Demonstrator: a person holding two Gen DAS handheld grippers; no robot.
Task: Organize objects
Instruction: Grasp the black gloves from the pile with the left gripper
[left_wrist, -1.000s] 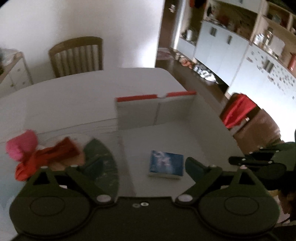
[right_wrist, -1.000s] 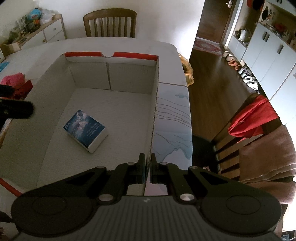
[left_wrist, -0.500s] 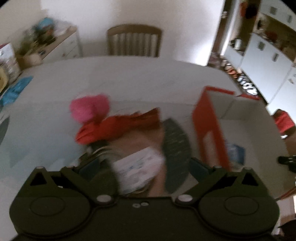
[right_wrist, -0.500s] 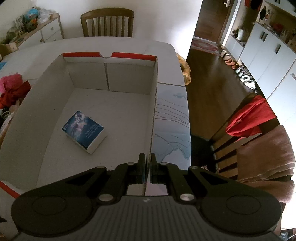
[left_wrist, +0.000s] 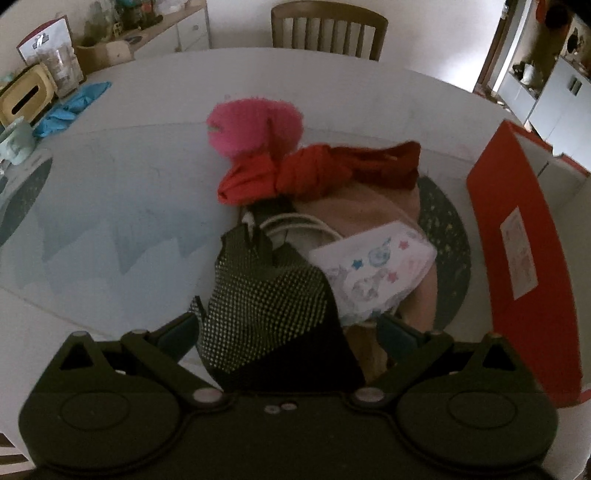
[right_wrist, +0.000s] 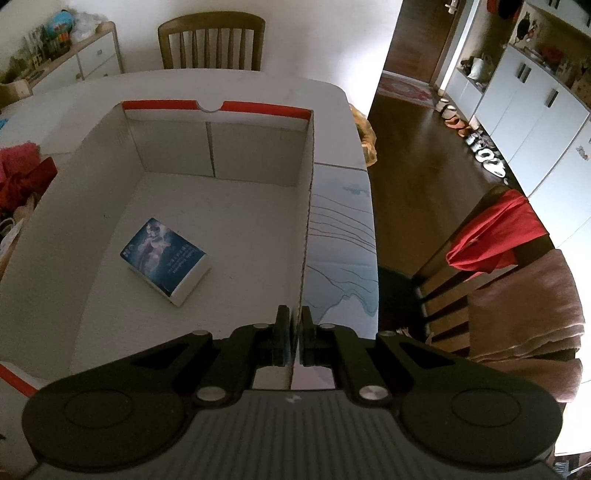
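- My left claw (left_wrist: 286, 328), jaws spread wide and holding nothing, has swung away from the white cardboard box with red trim (right_wrist: 306, 206) and now hangs over the pile on the white worktop (left_wrist: 110, 192).
- Between its fingers lies a black dotted mesh pouch (left_wrist: 266, 295); just beside it sits a white star-printed packet (left_wrist: 376, 273), with crumpled red cloth (left_wrist: 317, 173) and a fluffy pink ball (left_wrist: 255, 125) beyond.
- My right claw (right_wrist: 293, 332) stays pinched shut on the box's right wall, steadying it.
- Inside the box only a blue-covered book (right_wrist: 166, 254) lies, so I judge the next pick is starting.
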